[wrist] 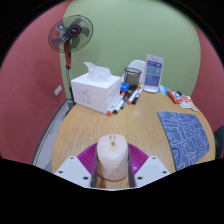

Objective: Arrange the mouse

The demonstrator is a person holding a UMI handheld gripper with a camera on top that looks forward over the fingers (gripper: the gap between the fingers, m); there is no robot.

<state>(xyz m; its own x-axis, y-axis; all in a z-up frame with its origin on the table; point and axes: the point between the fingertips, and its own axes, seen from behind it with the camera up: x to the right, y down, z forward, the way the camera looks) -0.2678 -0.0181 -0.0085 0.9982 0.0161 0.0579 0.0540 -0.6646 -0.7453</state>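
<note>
A round, light wooden desk (95,125) fills the middle of the frame, set against a wall painted pale green on the right and reddish pink on the left. In the upper left stands a black pedestal fan with red blades (71,36), behind the desk's far edge.

At the far side of the desk, upper centre, sits a white cardboard tissue box (93,90) with a tissue poking from its top. Right of it is a dark mesh pen holder (133,73); what it holds cannot be made out. Beside that stands an upright white and blue card (153,72). Several marker pens (124,101) lie scattered in front of the box. A blue patterned mouse mat (187,137) lies at the right of the frame, near the desk's edge.

At the bottom centre, the gripper (113,170) points forward over the desk, its jaws closed onto a cream-white computer mouse (112,158), which stands between the magenta pads (88,160) with both pressing on its sides.
</note>
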